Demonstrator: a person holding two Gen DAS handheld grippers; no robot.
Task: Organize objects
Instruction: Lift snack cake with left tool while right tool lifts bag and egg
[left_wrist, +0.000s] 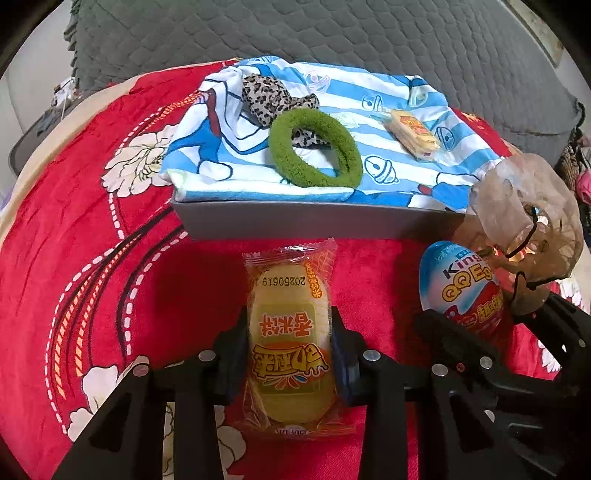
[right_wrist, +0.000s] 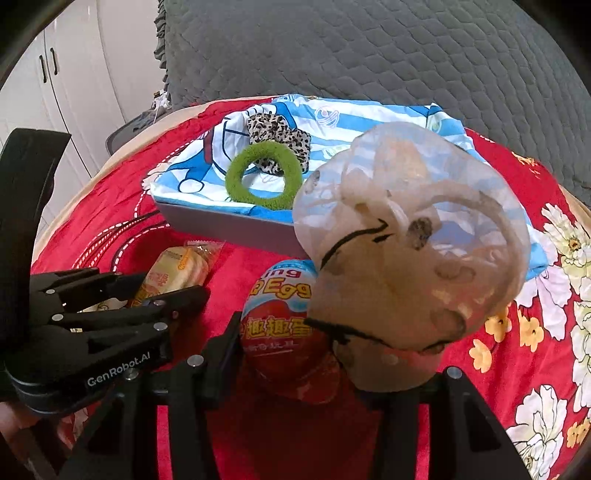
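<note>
Since the rice cracker packet (left_wrist: 291, 354) is only a crinkly film sleeve round brittle crackers, I would judge it light, a bit slippery and easily crushed, so the left hand-held gripper (left_wrist: 291, 350) is right to take it across the narrow middle, where it now clamps both flanks. Its long axis runs straight ahead along the fingers, the sealed end aimed at the grey box (left_wrist: 314, 221) draped with a striped cloth (left_wrist: 369, 110), all on the red bed cover (left_wrist: 92, 240). Beside it, the right hand-held gripper (right_wrist: 321, 350) pinches the toy egg (right_wrist: 280, 317), smooth, rigid and prone to squirt out, its narrow end forward, with a gauzy drawstring pouch (right_wrist: 406, 240) bunched against one finger.
</note>
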